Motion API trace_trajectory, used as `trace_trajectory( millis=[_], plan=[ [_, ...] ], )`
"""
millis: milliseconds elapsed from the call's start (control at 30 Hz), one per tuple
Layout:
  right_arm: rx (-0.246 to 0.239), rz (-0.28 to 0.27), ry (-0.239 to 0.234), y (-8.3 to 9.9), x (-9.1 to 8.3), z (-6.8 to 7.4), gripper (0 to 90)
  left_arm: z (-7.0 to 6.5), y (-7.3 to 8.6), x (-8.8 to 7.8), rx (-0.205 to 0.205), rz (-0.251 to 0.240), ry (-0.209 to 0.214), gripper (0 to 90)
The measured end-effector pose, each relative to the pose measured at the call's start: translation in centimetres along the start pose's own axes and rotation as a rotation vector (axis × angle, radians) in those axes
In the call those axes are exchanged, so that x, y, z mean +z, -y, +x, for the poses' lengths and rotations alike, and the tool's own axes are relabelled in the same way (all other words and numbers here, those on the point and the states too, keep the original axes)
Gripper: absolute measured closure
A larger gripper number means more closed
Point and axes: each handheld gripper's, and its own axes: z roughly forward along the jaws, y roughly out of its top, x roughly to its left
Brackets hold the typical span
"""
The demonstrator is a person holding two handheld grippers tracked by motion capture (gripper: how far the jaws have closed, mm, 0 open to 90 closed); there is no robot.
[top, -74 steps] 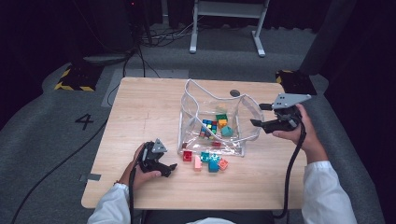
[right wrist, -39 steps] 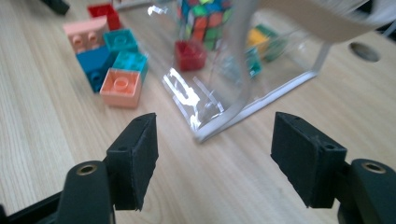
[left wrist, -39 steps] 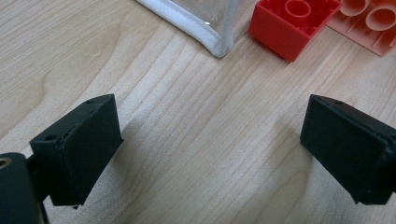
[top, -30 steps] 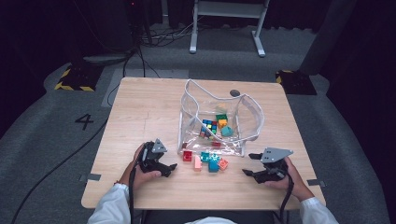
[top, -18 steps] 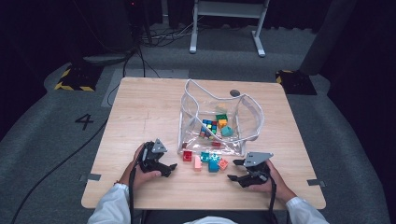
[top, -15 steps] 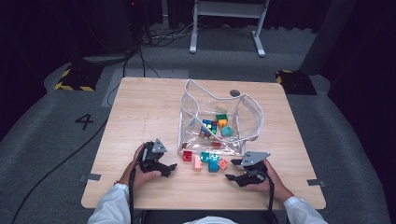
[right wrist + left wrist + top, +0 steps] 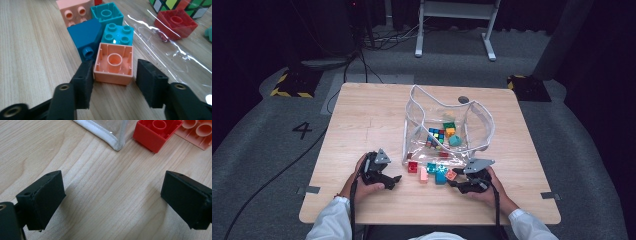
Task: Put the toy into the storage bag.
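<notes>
- Right gripper view: orange brick [image 7: 113, 63] lies hollow-side up on the worktop [image 7: 32, 50], between the right tongs [image 7: 113, 83].
- Jaws have just been narrowing; left pad touches, right pad slightly apart.
- Left tongs [image 7: 112, 200] wide, idle.

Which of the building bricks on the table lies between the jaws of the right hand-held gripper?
The orange brick, lying hollow side up, unlike the teal studded brick and dark blue brick behind it.

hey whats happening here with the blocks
A person at a table works a claw in each hand. The right claw has just been closing around an orange block lying hollow side up beside a clear bag; the left pad looks to touch it, the right shows a gap. The left claw rests open on bare wood near a red block.
</notes>
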Motion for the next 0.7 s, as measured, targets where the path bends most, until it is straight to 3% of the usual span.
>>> trace_trajectory(
  millis=[133, 167, 433, 533, 700],
  plan=[
    [0.013, 0.008, 0.004, 0.0, -0.1, 0.2, 58.4, 0.0, 0.0, 0.0, -0.001, 0.001, 0.0, 5.2],
    [-0.007, -0.005, -0.001, 0.0, -0.1, 0.1, 58.7, 0.0, 0.0, 0.0, -0.001, 0.001, 0.0, 5.3],
    [-0.024, -0.01, 0.006, 0.5, -0.7, 0.1, 59.1, 0.0, 0.0, 0.0, 0.0, 0.0, 0.0, 5.3],
    [0.011, 0.004, -0.002, 0.8, -1.2, 0.2, 59.1, 0.0, 0.0, 0.0, -0.001, 0.0, 0.003, 5.3],
    [0.007, -0.003, 0.004, 1.0, -2.3, -0.3, 59.2, 0.0, 0.0, 0.0, 0.0, 0.0, 0.0, 5.3]
  ],
)
